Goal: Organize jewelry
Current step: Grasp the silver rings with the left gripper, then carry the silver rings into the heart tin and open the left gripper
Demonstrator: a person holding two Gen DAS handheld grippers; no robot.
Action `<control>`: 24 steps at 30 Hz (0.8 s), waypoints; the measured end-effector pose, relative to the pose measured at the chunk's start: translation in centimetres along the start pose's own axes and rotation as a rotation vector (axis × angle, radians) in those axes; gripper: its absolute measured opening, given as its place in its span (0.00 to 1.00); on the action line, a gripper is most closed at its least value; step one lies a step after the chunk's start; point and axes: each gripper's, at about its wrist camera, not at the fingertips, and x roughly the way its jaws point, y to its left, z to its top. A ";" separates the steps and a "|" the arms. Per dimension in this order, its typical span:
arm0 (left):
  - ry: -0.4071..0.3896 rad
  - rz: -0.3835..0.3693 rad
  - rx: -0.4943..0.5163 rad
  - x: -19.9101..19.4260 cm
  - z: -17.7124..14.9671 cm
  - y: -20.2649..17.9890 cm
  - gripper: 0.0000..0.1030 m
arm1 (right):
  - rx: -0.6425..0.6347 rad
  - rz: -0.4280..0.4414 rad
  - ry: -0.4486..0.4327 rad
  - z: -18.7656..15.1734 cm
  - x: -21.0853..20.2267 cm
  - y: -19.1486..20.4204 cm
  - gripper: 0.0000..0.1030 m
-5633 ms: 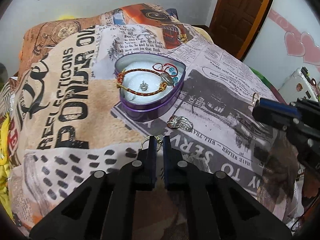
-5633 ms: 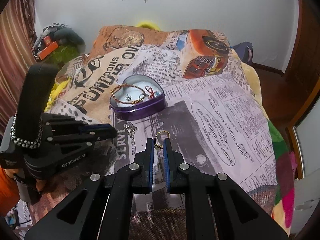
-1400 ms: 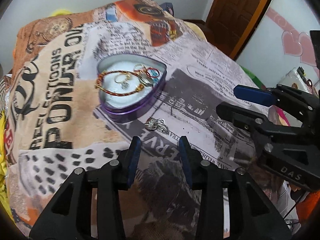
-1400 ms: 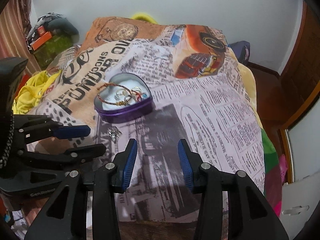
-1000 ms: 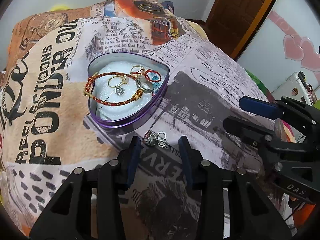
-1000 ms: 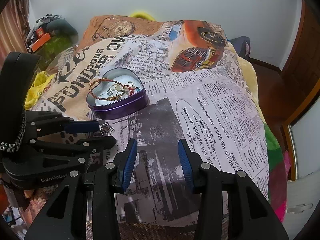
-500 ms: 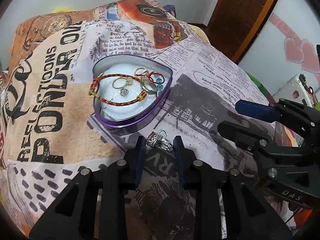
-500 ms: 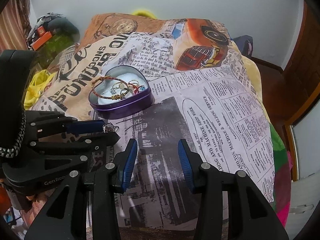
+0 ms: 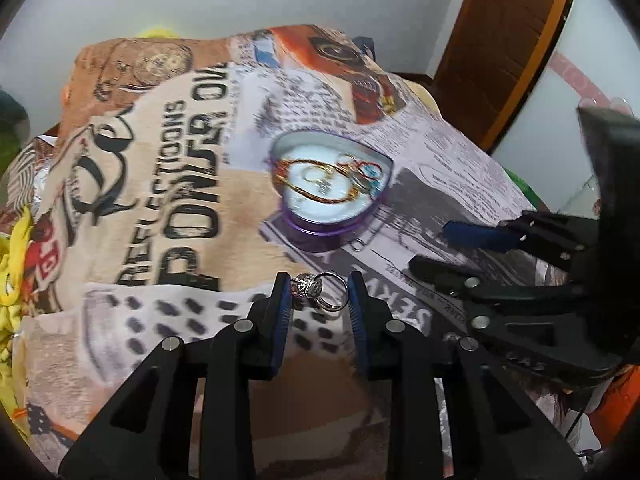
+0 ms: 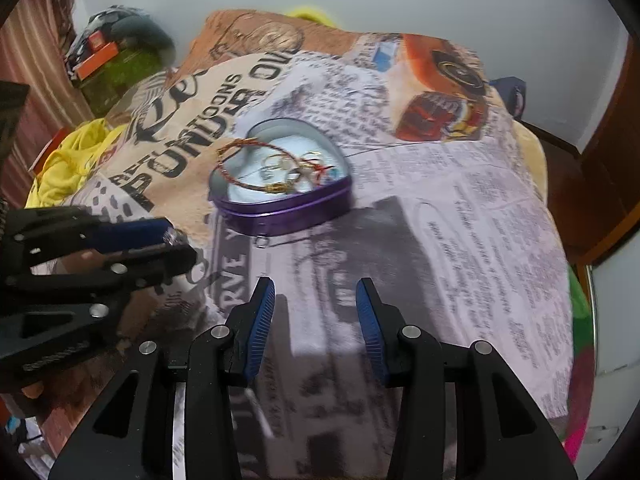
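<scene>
A purple heart-shaped tin sits on the printed blanket. It holds a red-and-gold bracelet and several rings. My left gripper is shut on a silver ring with a sparkly top, held just above the blanket in front of the tin. It also shows in the right wrist view, left of the tin. My right gripper is open and empty over the blanket, in front of and right of the tin.
A small loose ring lies on the blanket just in front of the tin. The newspaper-print blanket covers the bed. Yellow cloth lies at the left edge. A wooden door stands at the far right.
My left gripper has closed on the silver ring and lifted it off the blanket, pulling back from the tin. The right gripper stays open.
</scene>
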 end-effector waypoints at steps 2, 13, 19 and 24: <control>-0.021 0.008 -0.005 -0.6 0.0 0.6 0.27 | -0.012 0.008 0.011 0.3 0.6 0.5 0.37; -0.055 -0.024 -0.040 -0.6 -0.2 2.4 0.27 | -0.066 0.011 0.032 1.5 2.8 2.3 0.37; -0.051 -0.046 -0.064 -0.1 -0.3 2.8 0.27 | -0.061 0.016 0.025 1.8 3.3 2.0 0.25; -0.045 -0.055 -0.076 0.2 -0.3 3.1 0.27 | -0.064 0.018 0.023 2.0 3.6 2.0 0.13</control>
